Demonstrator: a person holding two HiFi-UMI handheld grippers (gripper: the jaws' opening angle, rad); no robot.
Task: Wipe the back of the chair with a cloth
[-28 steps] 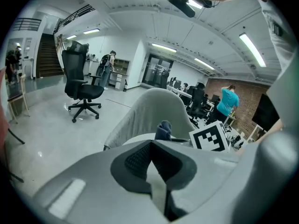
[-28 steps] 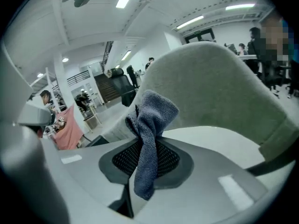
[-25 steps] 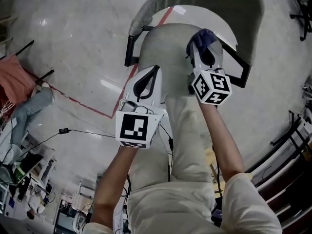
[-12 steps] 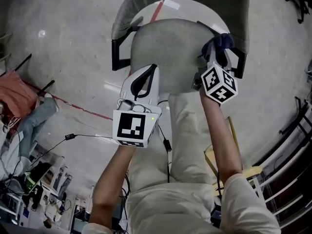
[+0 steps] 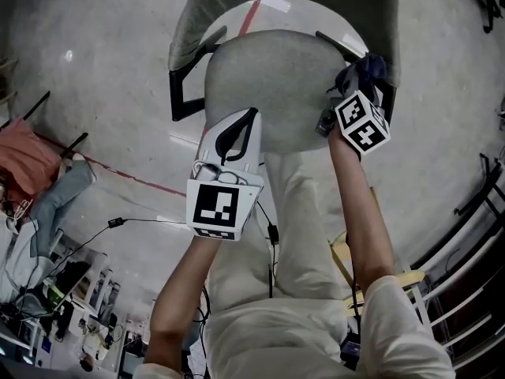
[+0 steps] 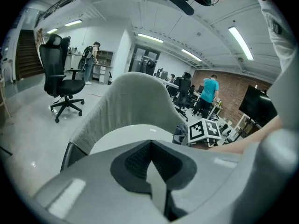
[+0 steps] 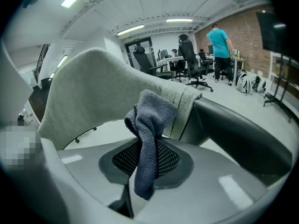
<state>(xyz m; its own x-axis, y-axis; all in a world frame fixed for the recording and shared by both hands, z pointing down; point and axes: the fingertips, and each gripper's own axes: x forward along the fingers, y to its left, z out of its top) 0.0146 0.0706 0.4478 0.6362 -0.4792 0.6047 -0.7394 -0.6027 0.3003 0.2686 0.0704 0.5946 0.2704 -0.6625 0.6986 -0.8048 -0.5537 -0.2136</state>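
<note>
Cloth [image 7: 150, 125]: dark blue-grey towelling, bunched and pinched mid-length in right gripper [image 7: 145, 149]. A wad stands above the tips and a tail hangs below.
Right gripper: jaws clamped hard on cloth. Judgement: the tight pinch keeps the wad from dragging out under friction.
Cloth position: at right end of backrest [image 7: 88, 90], just beside where armrest [image 7: 238, 132] meets it. Can't tell whether it touches the fabric.
Why there: judgement, starting at one end lets a single sweep cover the curved back end to end.
Left gripper [image 6: 150, 148]: jaws closed together with nothing between them. It hovers over the front-left of seat [image 5: 276, 77], well apart from cloth.
Why idle: judgement, this is a one-handed wipe, and left gripper sits low and clear of the sweep path.
Chair [image 5: 197, 30]: grey fabric shell whose backrest wraps round seat and opens toward the person, so the inner face is the easy reach.
Progress: judgement, approach stage, no stroke confirmed.
Risk: the wad projects little, so hard jaw tips may rub the fabric instead of cloth.
</note>
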